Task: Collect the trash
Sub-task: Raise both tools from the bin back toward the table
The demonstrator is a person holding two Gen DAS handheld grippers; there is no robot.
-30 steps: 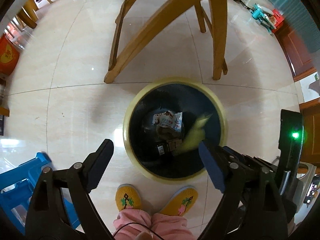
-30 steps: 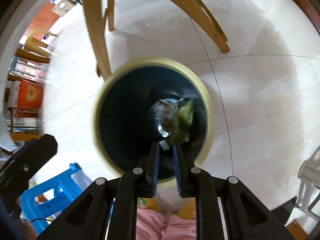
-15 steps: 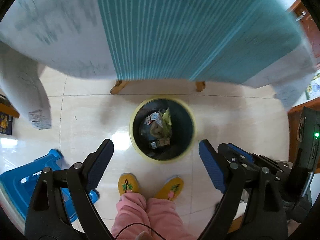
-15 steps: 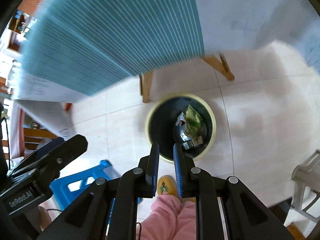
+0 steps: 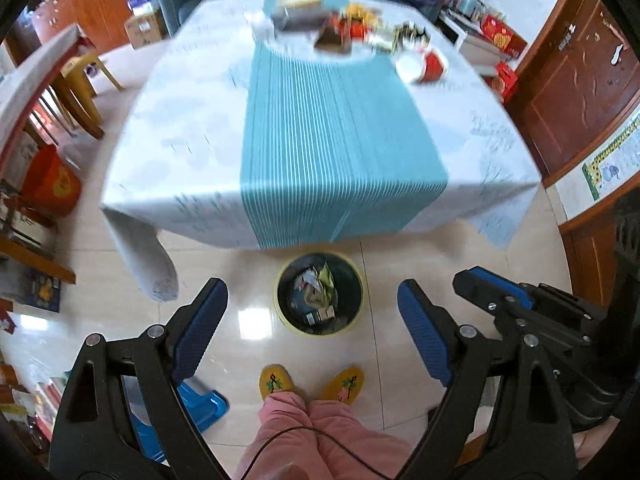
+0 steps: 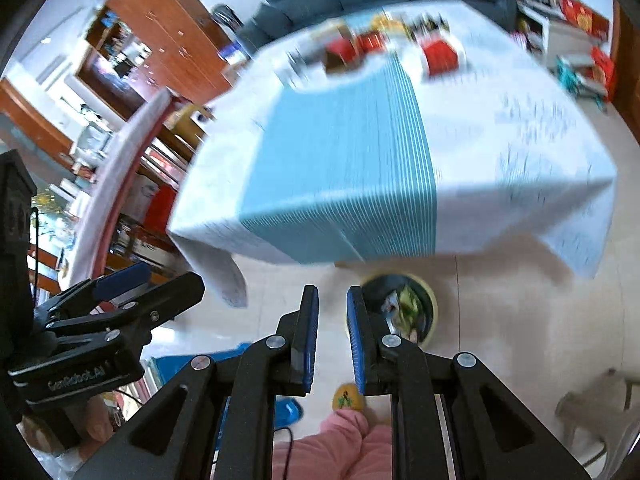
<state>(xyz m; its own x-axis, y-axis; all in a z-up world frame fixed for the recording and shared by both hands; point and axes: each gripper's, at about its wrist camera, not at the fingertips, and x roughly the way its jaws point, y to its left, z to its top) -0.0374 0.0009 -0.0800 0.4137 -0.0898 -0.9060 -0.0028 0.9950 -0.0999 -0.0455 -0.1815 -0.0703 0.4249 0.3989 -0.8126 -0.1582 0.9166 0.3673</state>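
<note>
A yellow-rimmed black trash bin (image 5: pixel 320 332) stands on the tiled floor below the table's near edge, with crumpled wrappers (image 5: pixel 316 292) inside. My left gripper (image 5: pixel 311 286) hangs open and empty high above it. In the right wrist view the bin (image 6: pixel 434 308) lies just right of my right gripper (image 6: pixel 332 291), whose jaws stand a narrow gap apart with nothing between them. On the far end of the table (image 5: pixel 192 152) sit blurred packets and boxes (image 5: pixel 340 28) and a red cup (image 5: pixel 434 66).
A person's yellow slippers (image 5: pixel 276 382) and pink trouser legs stand just before the bin. A blue stool (image 5: pixel 200 400) is at the lower left, and a pale plastic chair (image 6: pixel 592 400) at the right. Cabinets, a sofa and wooden doors ring the room.
Both grippers have risen from just over the bin to above table height. The bin has shrunk in view and the tabletop with its items has come into sight. Neither jaw gap changed.
</note>
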